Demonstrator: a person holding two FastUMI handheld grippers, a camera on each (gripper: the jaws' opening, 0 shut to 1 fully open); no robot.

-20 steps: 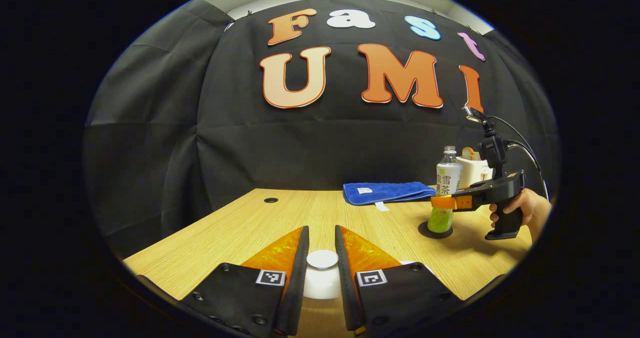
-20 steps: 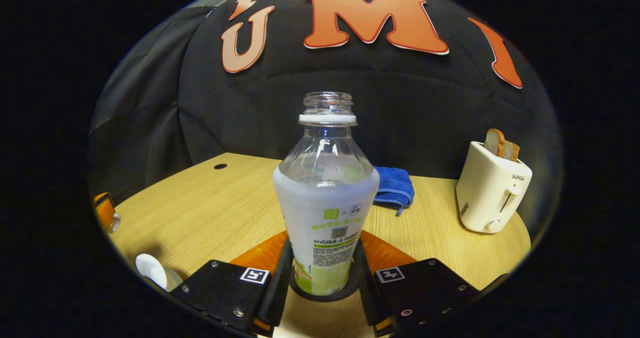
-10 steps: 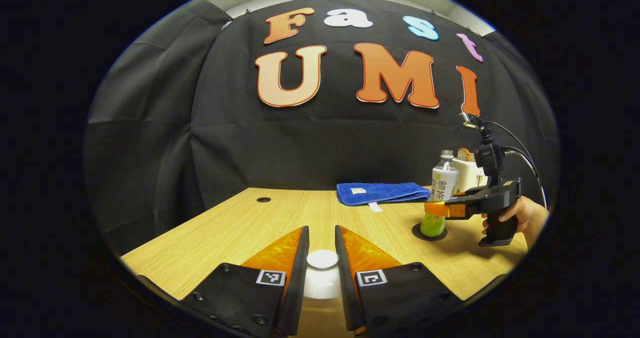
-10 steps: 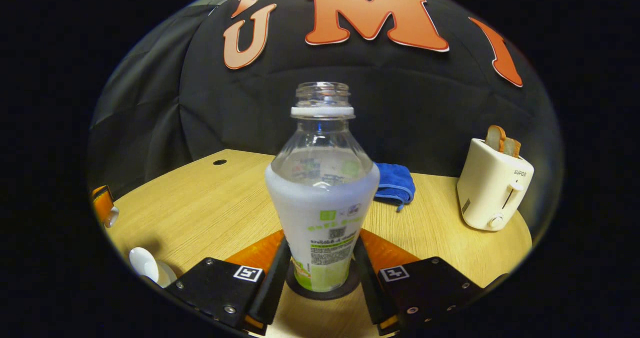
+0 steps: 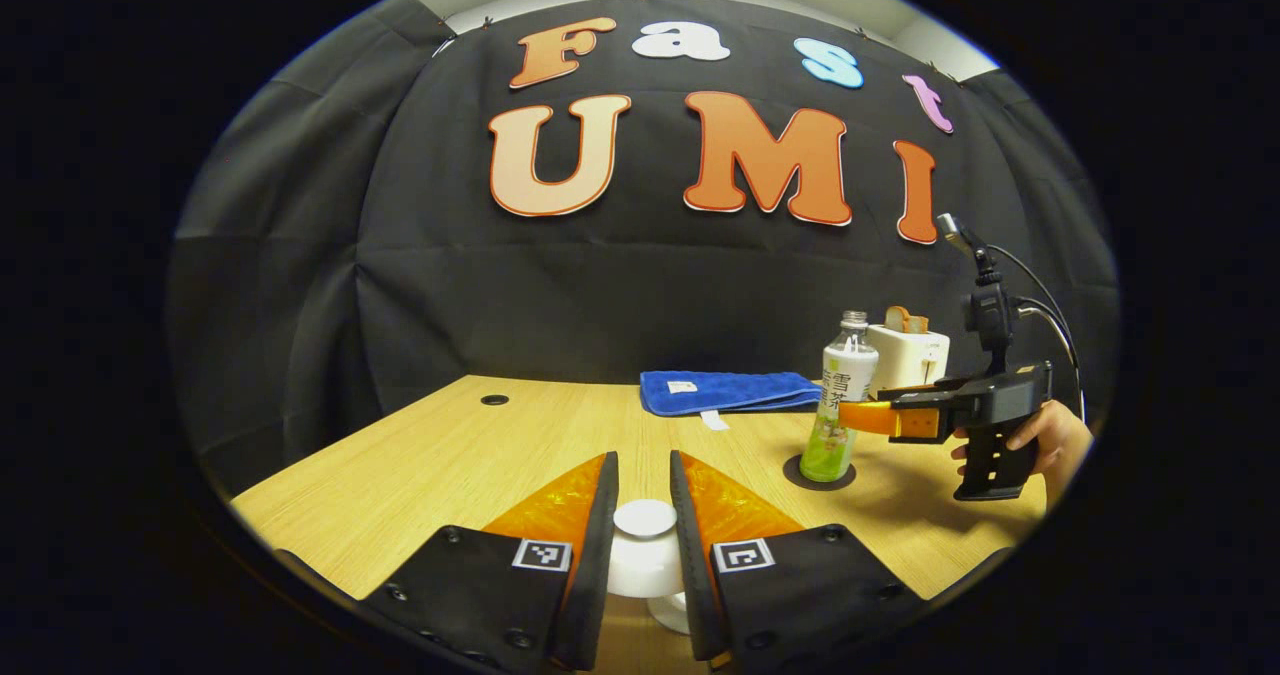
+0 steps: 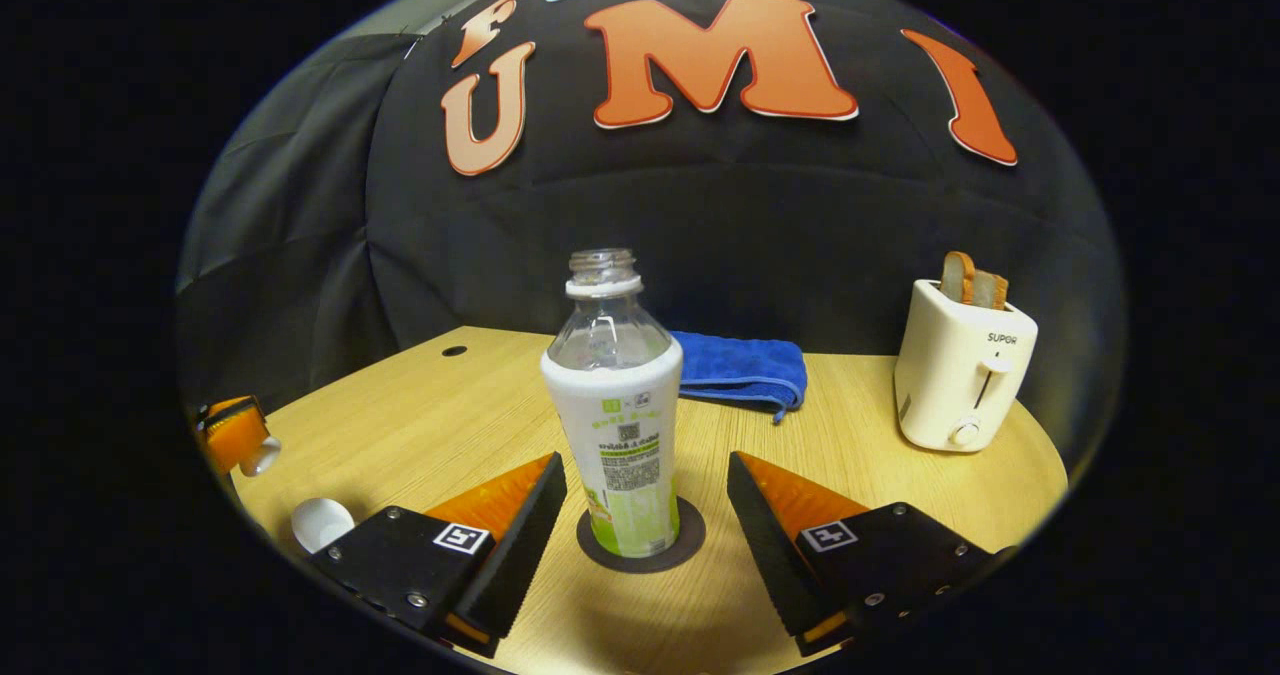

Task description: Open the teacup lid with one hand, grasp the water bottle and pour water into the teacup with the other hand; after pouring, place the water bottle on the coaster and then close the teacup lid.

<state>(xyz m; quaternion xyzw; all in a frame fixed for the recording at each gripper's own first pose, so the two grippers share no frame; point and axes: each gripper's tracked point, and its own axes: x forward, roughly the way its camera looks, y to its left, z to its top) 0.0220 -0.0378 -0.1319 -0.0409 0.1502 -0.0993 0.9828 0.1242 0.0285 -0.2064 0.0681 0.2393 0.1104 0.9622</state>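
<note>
1. The clear plastic water bottle with the white-and-green label [image 6: 615,425] stands upright and uncapped on the round dark coaster [image 6: 690,540] on the light wooden table [image 6: 420,425]. Judged from this, the pouring and the placing of the bottle are done.
2. The right gripper [image 6: 645,520] has its orange-and-black fingers [image 6: 500,500] spread wide, one on each side of the bottle and clear of it. The bottle is released. In the left gripper view this gripper [image 5: 865,417] is held by a hand [image 5: 1045,435] just beside the bottle.
3. The left gripper [image 5: 645,535] has both fingers [image 5: 590,525] clenched on the white round teacup lid [image 5: 643,545], which is held above the table.
4. A white rim [image 5: 668,610] shows below the held lid; it is probably the teacup, but too little is visible to confirm. In the right gripper view a white rounded object [image 6: 320,522] lies at the lower left, near the left gripper [image 6: 235,433].
5. Remaining step, as judged: lower the lid onto the teacup and release it. Alignment over the cup mouth is the main demand.
6. Bystanding items: a folded blue towel [image 6: 745,365] behind the bottle and a cream toaster holding bread slices [image 6: 960,375], well apart from the work area.
</note>
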